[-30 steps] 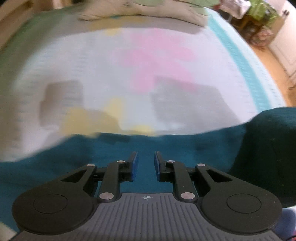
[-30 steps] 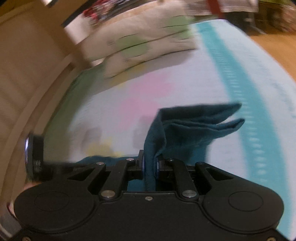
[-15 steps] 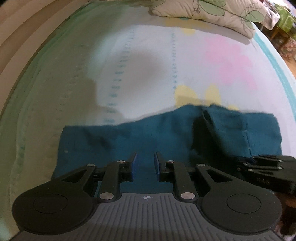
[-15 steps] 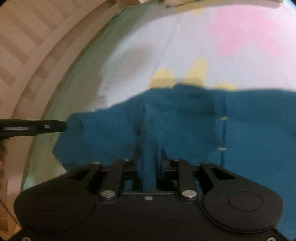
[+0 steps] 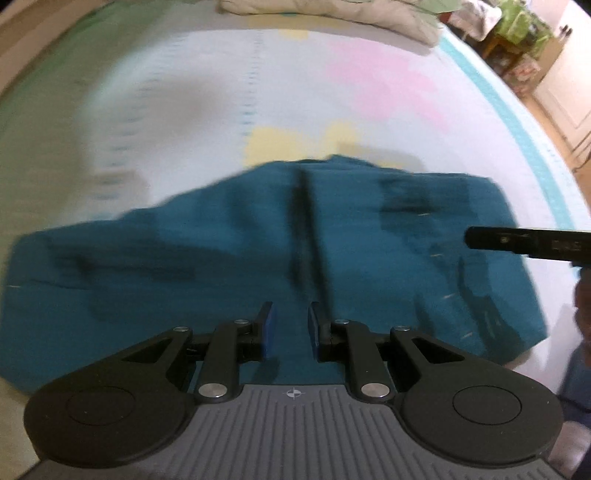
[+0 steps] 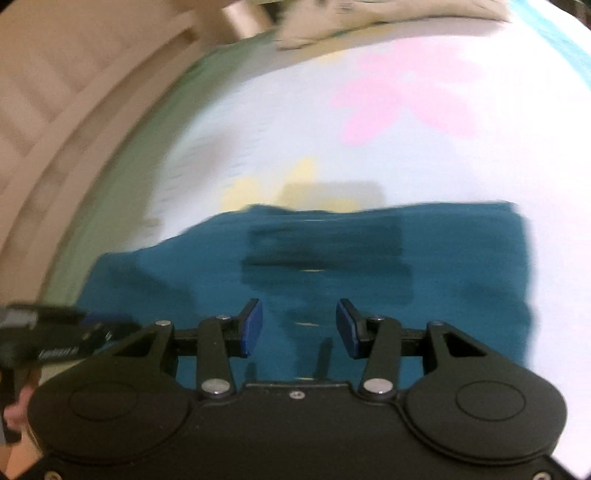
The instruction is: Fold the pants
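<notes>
On the bed sheet (image 5: 207, 110), the teal pants (image 5: 184, 266) lie spread flat across the near part, long axis running side to side, with a dark crease (image 5: 306, 229) down the middle in the left wrist view. I read that as a fold just laid down, so the cloth sits low and central where both tools can reach the next edge. My right gripper (image 6: 299, 328) has its jaws opening now, blue pads apart with nothing between them, only pants below. A second ago it was pinching a raised flap of the teal cloth up off the sheet; half a second ago the flap was still in the jaws but already low over the pants. Now it's out and lying flat. My left gripper (image 5: 290, 328) has a narrow gap and nothing in it, same as in both earlier frames; it hovers over the near edge of the pants. Its view has swung from mostly sheet to centred on the cloth. Pillow (image 5: 332, 11) at the far end, untouched. Both views are motion-blurred, so I can't tell how neat the edges are.
</notes>
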`<state>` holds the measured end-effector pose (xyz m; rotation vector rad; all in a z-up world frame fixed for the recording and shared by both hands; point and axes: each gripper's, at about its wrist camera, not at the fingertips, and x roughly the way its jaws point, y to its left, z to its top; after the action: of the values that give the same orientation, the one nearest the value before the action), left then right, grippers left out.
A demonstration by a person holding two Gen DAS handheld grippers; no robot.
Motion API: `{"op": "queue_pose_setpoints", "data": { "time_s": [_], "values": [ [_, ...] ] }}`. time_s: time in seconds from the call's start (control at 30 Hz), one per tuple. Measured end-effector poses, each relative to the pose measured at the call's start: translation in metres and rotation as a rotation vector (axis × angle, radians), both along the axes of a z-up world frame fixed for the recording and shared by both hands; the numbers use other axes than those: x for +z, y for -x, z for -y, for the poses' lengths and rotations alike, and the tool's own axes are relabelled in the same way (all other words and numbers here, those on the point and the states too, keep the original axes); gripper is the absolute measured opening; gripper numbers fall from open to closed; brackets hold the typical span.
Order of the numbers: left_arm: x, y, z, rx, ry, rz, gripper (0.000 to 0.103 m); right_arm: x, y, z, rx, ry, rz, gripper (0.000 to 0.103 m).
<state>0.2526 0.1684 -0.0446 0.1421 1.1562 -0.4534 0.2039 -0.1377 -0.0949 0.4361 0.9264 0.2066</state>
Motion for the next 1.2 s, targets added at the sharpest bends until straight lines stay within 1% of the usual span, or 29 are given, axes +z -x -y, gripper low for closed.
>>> {"op": "queue_pose_setpoints", "data": {
  "time_s": [0.1, 0.13, 0.2, 0.27, 0.3, 0.33, 0.4, 0.47, 0.5, 0.63, 0.73, 0.8, 0.93, 0.97, 1.03, 1.1, 1.13, 1.17, 1.2],
  "values": [
    [-0.015, 0.0, 0.025, 0.013, 0.047, -0.03, 0.018, -0.012, 0.006, 0.026, -0.082, 0.012, -0.023, 0.054],
    [-0.02, 0.0, 0.032, 0.02, 0.051, -0.039, 0.018, -0.018, 0.008, 0.034, -0.107, 0.026, -0.034, 0.054],
    [-0.033, 0.0, 0.047, 0.024, 0.042, -0.046, 0.018, -0.03, 0.007, 0.047, -0.147, 0.063, -0.058, 0.051],
    [-0.044, 0.0, 0.058, 0.033, 0.022, -0.055, 0.018, -0.041, 0.004, 0.053, -0.168, 0.115, -0.074, 0.042],
    [-0.051, 0.0, 0.062, 0.044, 0.012, -0.061, 0.018, -0.046, 0.004, 0.056, -0.178, 0.123, -0.08, 0.039],
    [-0.056, 0.001, 0.064, 0.055, 0.0, -0.062, 0.018, -0.05, 0.004, 0.062, -0.185, 0.106, -0.078, 0.036],
    [-0.057, 0.003, 0.067, 0.051, -0.013, -0.028, 0.019, -0.053, 0.007, 0.07, -0.205, 0.062, -0.072, 0.035],
    [-0.056, 0.007, 0.068, 0.035, -0.03, -0.016, 0.018, -0.053, 0.011, 0.072, -0.204, 0.057, -0.07, 0.035],
    [-0.054, 0.008, 0.067, 0.041, -0.026, -0.013, 0.018, -0.053, 0.022, 0.068, -0.197, 0.066, -0.064, 0.035],
    [-0.04, 0.012, 0.042, 0.129, 0.037, -0.006, 0.019, -0.048, 0.029, 0.059, -0.169, 0.107, -0.038, 0.038],
    [-0.029, 0.015, 0.017, 0.191, 0.044, 0.04, 0.019, -0.047, 0.029, 0.057, -0.166, 0.101, -0.033, 0.038],
    [-0.023, 0.014, -0.004, 0.217, 0.072, 0.058, 0.019, -0.046, 0.029, 0.057, -0.161, 0.1, -0.033, 0.038],
    [-0.018, 0.006, -0.055, 0.33, 0.205, 0.018, 0.019, -0.044, 0.028, 0.053, -0.156, 0.114, -0.038, 0.039],
    [-0.016, 0.005, -0.068, 0.365, 0.206, 0.025, 0.019, -0.043, 0.027, 0.051, -0.153, 0.121, -0.039, 0.039],
    [-0.011, 0.006, -0.086, 0.424, 0.159, 0.071, 0.019, -0.043, 0.022, 0.045, -0.15, 0.136, -0.043, 0.041],
    [-0.004, 0.005, -0.102, 0.448, 0.123, 0.112, 0.024, -0.043, 0.019, 0.04, -0.144, 0.145, -0.046, 0.044],
    [0.0, 0.004, -0.112, 0.456, 0.117, 0.119, 0.03, -0.043, 0.018, 0.039, -0.141, 0.15, -0.049, 0.045],
    [0.002, 0.002, -0.122, 0.468, 0.114, 0.122, 0.033, -0.043, 0.016, 0.037, -0.14, 0.154, -0.053, 0.046],
    [0.002, -0.001, -0.13, 0.482, 0.11, 0.124, 0.033, -0.042, 0.015, 0.036, -0.14, 0.156, -0.057, 0.046]
  ]
}}
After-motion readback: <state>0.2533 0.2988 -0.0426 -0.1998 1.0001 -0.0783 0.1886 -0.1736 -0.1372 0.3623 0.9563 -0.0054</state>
